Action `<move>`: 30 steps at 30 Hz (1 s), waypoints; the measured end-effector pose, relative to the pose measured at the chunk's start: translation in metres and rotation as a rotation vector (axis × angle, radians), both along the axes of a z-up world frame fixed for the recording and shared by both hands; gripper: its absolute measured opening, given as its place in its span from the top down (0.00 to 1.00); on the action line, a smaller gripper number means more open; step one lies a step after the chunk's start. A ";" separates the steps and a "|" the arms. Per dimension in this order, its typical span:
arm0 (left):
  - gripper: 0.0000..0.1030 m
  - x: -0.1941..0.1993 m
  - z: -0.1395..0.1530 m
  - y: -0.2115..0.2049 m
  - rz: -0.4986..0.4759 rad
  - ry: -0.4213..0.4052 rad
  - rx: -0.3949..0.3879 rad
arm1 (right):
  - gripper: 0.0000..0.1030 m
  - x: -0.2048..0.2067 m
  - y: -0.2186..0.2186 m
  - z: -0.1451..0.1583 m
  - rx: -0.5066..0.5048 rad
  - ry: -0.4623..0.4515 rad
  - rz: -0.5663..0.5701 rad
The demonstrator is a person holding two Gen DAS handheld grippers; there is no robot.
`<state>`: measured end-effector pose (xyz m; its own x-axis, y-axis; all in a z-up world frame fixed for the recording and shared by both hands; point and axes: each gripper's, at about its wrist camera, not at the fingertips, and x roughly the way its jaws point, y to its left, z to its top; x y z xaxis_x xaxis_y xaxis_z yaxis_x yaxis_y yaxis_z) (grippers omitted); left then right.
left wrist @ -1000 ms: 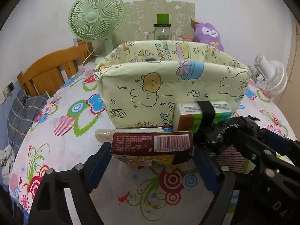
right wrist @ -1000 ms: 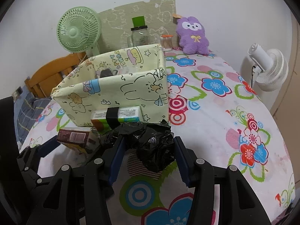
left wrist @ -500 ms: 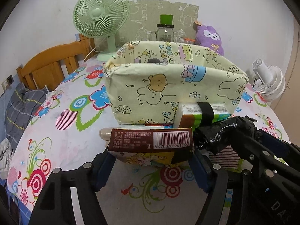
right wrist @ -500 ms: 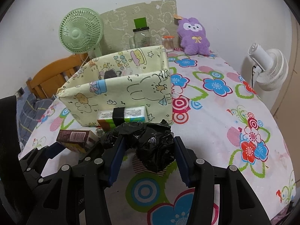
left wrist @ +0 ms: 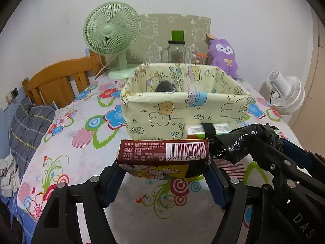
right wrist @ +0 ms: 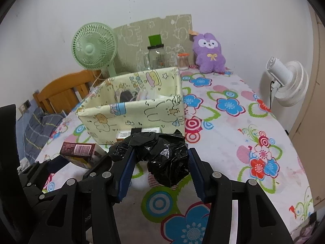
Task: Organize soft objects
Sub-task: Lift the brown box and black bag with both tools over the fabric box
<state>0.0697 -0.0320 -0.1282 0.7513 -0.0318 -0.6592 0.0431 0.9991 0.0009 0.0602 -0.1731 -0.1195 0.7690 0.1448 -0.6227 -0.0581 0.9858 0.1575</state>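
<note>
My left gripper [left wrist: 163,167] is shut on a brown tissue pack [left wrist: 163,151] with a barcode, held above the table in front of the pale yellow fabric basket [left wrist: 182,109]. My right gripper [right wrist: 160,158] is shut on a crumpled black plastic bag [right wrist: 162,154], held up just right of the tissue pack [right wrist: 78,150]. The bag also shows in the left wrist view [left wrist: 243,142]. The basket [right wrist: 132,116] holds a dark object [left wrist: 164,86] and some other items. A green-and-white box with a black band [left wrist: 205,131] lies against the basket's front wall.
A green desk fan [left wrist: 111,34], a glass jar [left wrist: 176,50] and a purple plush toy [right wrist: 209,53] stand at the table's far edge. A white fan [right wrist: 288,85] is at the right. A wooden chair back [left wrist: 59,81] and a flowered tablecloth [right wrist: 233,142] show.
Both grippers have risen and drawn back from the basket with their loads. The tissue pack and black bag sit higher above the table; the basket's inside now shows.
</note>
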 end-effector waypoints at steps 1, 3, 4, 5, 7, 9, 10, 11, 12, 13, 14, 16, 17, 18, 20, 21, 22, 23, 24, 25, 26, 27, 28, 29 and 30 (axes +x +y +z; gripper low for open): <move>0.27 -0.002 0.002 0.000 0.000 -0.005 0.000 | 0.46 -0.002 0.000 0.002 -0.001 -0.005 0.000; 0.27 -0.005 0.007 0.000 0.001 -0.015 0.001 | 0.46 -0.005 0.000 0.008 -0.005 -0.017 -0.002; 0.27 -0.006 0.009 0.000 0.001 -0.020 0.001 | 0.46 -0.006 0.000 0.009 -0.006 -0.021 -0.002; 0.27 -0.008 0.012 0.001 0.000 -0.026 0.000 | 0.46 -0.008 0.000 0.012 -0.007 -0.027 -0.001; 0.27 -0.011 0.016 0.001 0.001 -0.036 -0.001 | 0.46 -0.011 0.001 0.016 -0.009 -0.038 -0.001; 0.27 -0.014 0.020 0.002 -0.001 -0.048 -0.004 | 0.46 -0.013 0.001 0.020 -0.013 -0.048 -0.001; 0.27 -0.016 0.023 0.002 -0.004 -0.053 -0.006 | 0.46 -0.014 0.001 0.023 -0.014 -0.053 -0.002; 0.27 -0.018 0.026 0.002 -0.008 -0.060 -0.006 | 0.46 -0.015 0.002 0.026 -0.017 -0.058 -0.003; 0.27 -0.019 0.028 0.002 -0.009 -0.065 -0.006 | 0.46 -0.016 0.002 0.028 -0.018 -0.062 -0.003; 0.27 -0.020 0.031 0.002 -0.010 -0.072 -0.004 | 0.46 -0.017 0.002 0.030 -0.019 -0.065 -0.003; 0.27 -0.021 0.034 0.002 -0.011 -0.077 -0.003 | 0.46 -0.018 0.003 0.033 -0.021 -0.071 -0.004; 0.27 -0.022 0.039 0.002 -0.010 -0.089 -0.004 | 0.46 -0.020 0.003 0.037 -0.017 -0.081 -0.004; 0.27 -0.023 0.042 0.002 -0.010 -0.094 -0.003 | 0.46 -0.020 0.003 0.041 -0.017 -0.086 -0.006; 0.27 -0.024 0.044 0.002 -0.011 -0.097 -0.004 | 0.46 -0.020 0.003 0.042 -0.017 -0.088 -0.007; 0.27 -0.025 0.049 0.002 -0.013 -0.102 -0.012 | 0.46 -0.021 0.003 0.047 -0.020 -0.093 -0.012; 0.27 -0.026 0.051 0.002 -0.014 -0.106 -0.012 | 0.46 -0.022 0.003 0.050 -0.022 -0.097 -0.014; 0.27 -0.027 0.054 0.001 -0.014 -0.110 -0.012 | 0.46 -0.022 0.004 0.052 -0.023 -0.099 -0.015; 0.27 -0.029 0.056 0.001 -0.016 -0.115 -0.010 | 0.46 -0.022 0.004 0.055 -0.024 -0.102 -0.017; 0.27 -0.029 0.058 0.000 -0.018 -0.118 -0.010 | 0.46 -0.022 0.004 0.057 -0.024 -0.103 -0.016; 0.27 -0.030 0.060 0.000 -0.019 -0.121 -0.009 | 0.46 -0.022 0.004 0.058 -0.023 -0.104 -0.016; 0.27 -0.030 0.063 0.000 -0.018 -0.125 -0.008 | 0.46 -0.022 0.004 0.061 -0.021 -0.105 -0.016; 0.27 -0.030 0.065 0.000 -0.017 -0.128 -0.007 | 0.46 -0.022 0.005 0.063 -0.020 -0.108 -0.016; 0.27 -0.030 0.067 0.001 -0.016 -0.132 -0.008 | 0.46 -0.022 0.005 0.064 -0.019 -0.111 -0.015; 0.27 -0.030 0.069 0.001 -0.015 -0.136 -0.008 | 0.46 -0.022 0.005 0.068 -0.018 -0.117 -0.014; 0.27 -0.030 0.072 0.002 -0.014 -0.140 -0.009 | 0.46 -0.022 0.006 0.069 -0.019 -0.120 -0.014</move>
